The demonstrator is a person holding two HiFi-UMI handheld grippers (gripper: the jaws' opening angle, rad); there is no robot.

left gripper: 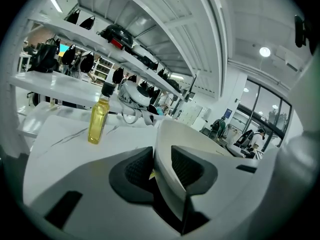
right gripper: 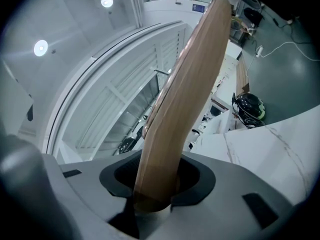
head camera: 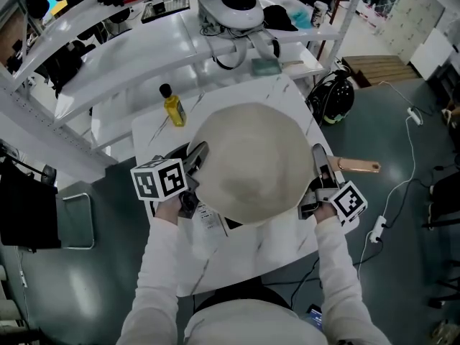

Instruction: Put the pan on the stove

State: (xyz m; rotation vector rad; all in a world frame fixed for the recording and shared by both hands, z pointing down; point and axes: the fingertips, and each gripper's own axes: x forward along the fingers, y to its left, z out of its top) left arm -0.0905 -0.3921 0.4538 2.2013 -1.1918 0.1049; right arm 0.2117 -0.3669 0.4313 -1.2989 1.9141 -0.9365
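A cream, round pan (head camera: 248, 162) fills the middle of the head view above the white marble table (head camera: 284, 92) and hides most of what lies under it. Its wooden handle (head camera: 359, 167) sticks out to the right. My left gripper (head camera: 195, 158) is shut on the pan's left rim; in the left gripper view the pale rim (left gripper: 175, 134) runs between the dark pads (left gripper: 139, 170). My right gripper (head camera: 318, 167) is shut on the handle (right gripper: 185, 94) near its base. A dark flat thing (head camera: 215, 223) shows under the pan's near edge; I cannot tell whether it is the stove.
A yellow oil bottle (head camera: 173, 106) stands on the table's far left. White shelves behind hold a rounded white device (head camera: 230, 6) and bags. A black-and-yellow helmet (head camera: 332, 95) and a power strip (head camera: 377, 228) lie on the floor to the right.
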